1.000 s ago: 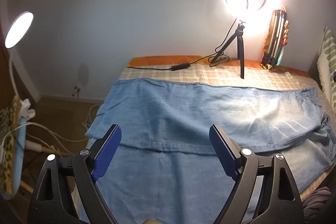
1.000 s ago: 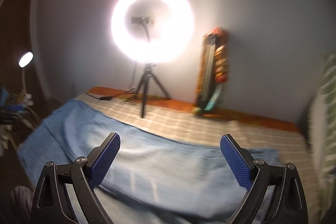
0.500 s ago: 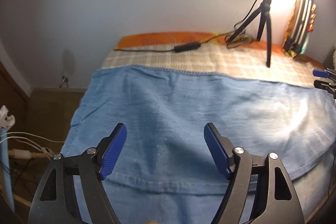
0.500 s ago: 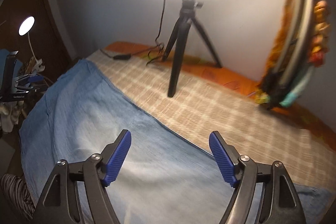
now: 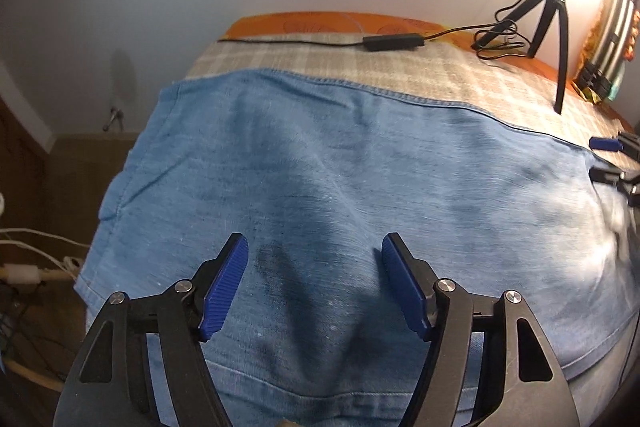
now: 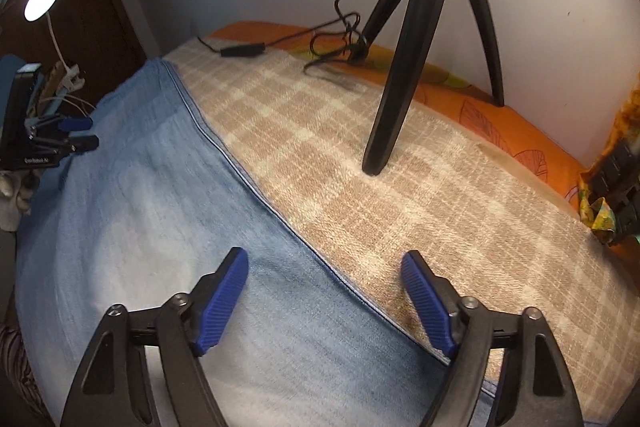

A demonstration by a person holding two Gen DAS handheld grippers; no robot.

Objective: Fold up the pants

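Note:
Light blue denim pants [image 5: 320, 163] lie flat on a checked beige blanket [image 5: 400, 71], one leg folded over the other, hem end at the left. My left gripper [image 5: 314, 259] is open and empty, hovering low over the upper leg near its hem end. My right gripper [image 6: 324, 279] is open and empty, its jaws straddling the pants' far seam edge [image 6: 256, 187], left finger over the denim [image 6: 140, 211], right finger over the blanket [image 6: 400, 187]. Each gripper shows at the other view's edge: the right [image 5: 612, 163], the left [image 6: 76, 135].
A black tripod [image 6: 404, 67] of a ring light stands on the blanket just beyond the right gripper; its cable and inline switch [image 5: 394, 42] run along the back. An orange sheet edge [image 6: 500, 123] lies by the wall. Cables and a power strip [image 5: 28, 267] lie off the left side.
Both grippers have moved forward and down toward the bed. The left now hovers low over the pant leg; the right has reached the pants' far seam near the tripod. Both stayed open.

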